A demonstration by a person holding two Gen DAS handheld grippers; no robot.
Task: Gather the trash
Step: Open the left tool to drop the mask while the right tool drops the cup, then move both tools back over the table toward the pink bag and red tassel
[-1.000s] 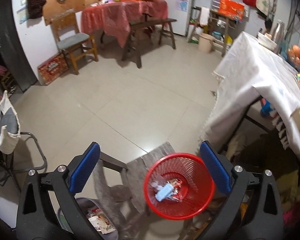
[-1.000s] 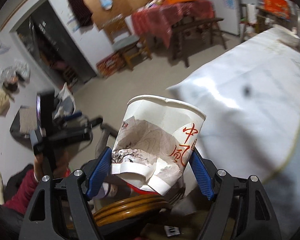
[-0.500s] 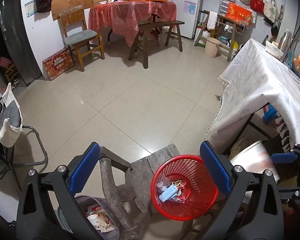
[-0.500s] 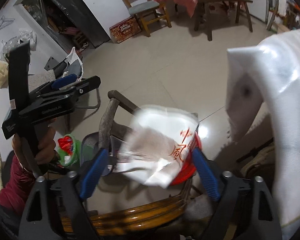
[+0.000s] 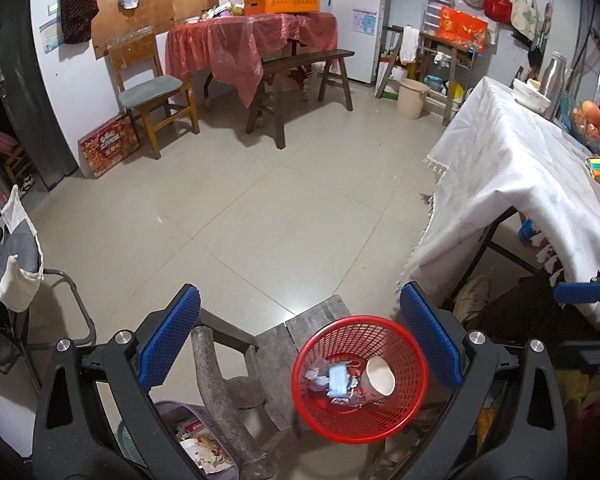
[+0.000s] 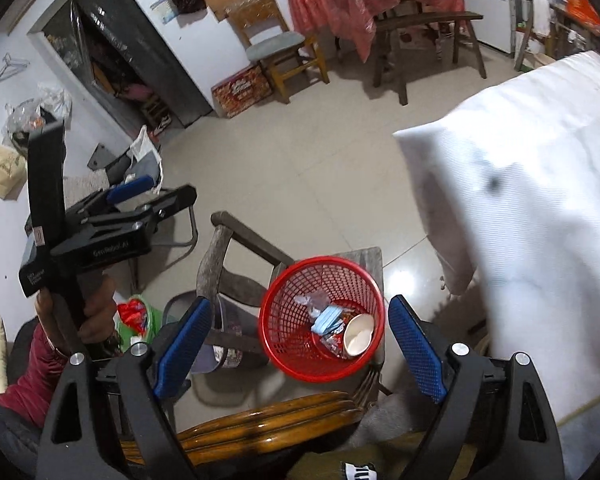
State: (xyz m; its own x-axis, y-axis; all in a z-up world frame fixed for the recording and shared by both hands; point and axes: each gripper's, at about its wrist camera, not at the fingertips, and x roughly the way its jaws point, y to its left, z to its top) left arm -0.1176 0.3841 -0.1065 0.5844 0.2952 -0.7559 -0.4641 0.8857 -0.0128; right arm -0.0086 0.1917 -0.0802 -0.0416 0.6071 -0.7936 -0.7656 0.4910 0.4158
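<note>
A red mesh basket [image 5: 312,408] [image 6: 276,344] stands on an old wooden chair [image 5: 272,344] [image 6: 220,256]. A white paper cup [image 5: 379,376] [image 6: 358,334] lies inside it, beside a blue face mask [image 5: 339,378] [image 6: 326,318] and wrappers. My left gripper [image 5: 300,344] is open and empty above the basket. My right gripper [image 6: 298,344] is open and empty, also above the basket. The left gripper also shows in the right wrist view [image 6: 140,200], held in a hand.
A table with a white cloth [image 5: 512,184] [image 6: 540,208] stands to the right. A grey bin with litter [image 5: 204,448] sits left of the chair. A folding chair [image 5: 16,264] stands at the left. A wooden chair back [image 6: 260,428] lies below the right gripper.
My right gripper swung over the red basket and opened. The paper cup left its jaws and now lies in the basket. The left gripper stayed open above it.
</note>
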